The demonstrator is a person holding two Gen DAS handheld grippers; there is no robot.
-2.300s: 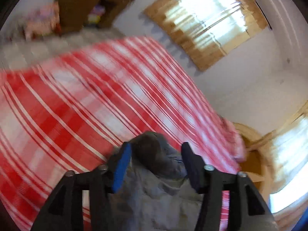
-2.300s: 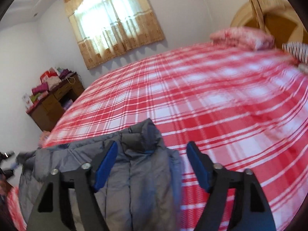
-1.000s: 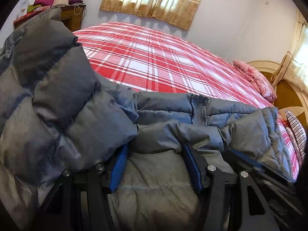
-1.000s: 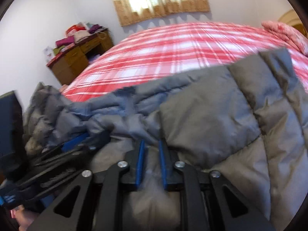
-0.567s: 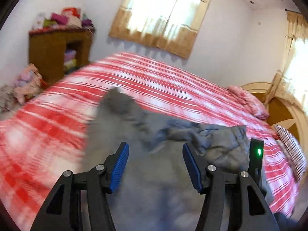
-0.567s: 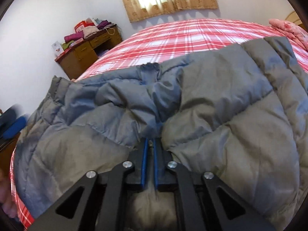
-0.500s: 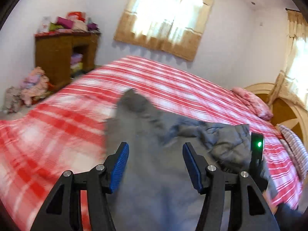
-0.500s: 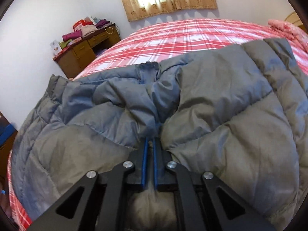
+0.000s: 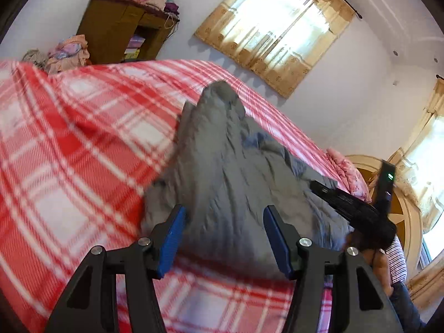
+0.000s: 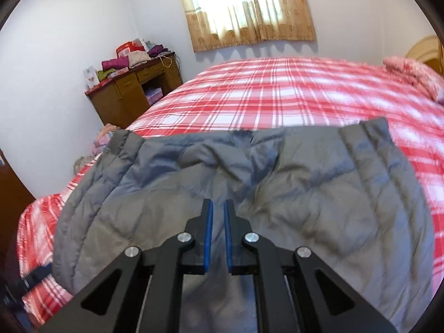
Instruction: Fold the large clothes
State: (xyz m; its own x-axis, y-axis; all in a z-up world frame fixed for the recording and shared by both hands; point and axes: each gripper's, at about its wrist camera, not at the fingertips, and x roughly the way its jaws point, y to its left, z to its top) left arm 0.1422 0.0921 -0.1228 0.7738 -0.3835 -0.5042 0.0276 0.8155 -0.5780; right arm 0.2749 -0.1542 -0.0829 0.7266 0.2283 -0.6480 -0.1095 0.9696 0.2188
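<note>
A grey quilted puffer jacket [image 9: 227, 172] lies spread on a red and white plaid bed [image 9: 69, 152]. It fills the lower half of the right wrist view [image 10: 277, 194]. My left gripper [image 9: 223, 219] is open and empty, just above the jacket's near edge. My right gripper [image 10: 218, 208] has its jaws a narrow gap apart and sits on the jacket's middle; I cannot see fabric between the pads. The right gripper also shows in the left wrist view [image 9: 352, 208], at the jacket's right side.
A brown wooden desk [image 10: 136, 88] piled with folded clothes stands left of the bed, also in the left wrist view [image 9: 125, 27]. A pile of clothes [image 9: 66, 52] lies beside it. A pink pillow [image 10: 413, 75] lies at the bed's far right. Curtained window [image 10: 249, 8] behind.
My left gripper has let go of the jacket and pulled back and left. The jacket has dropped flat on the bed. My right gripper's jaws have parted slightly.
</note>
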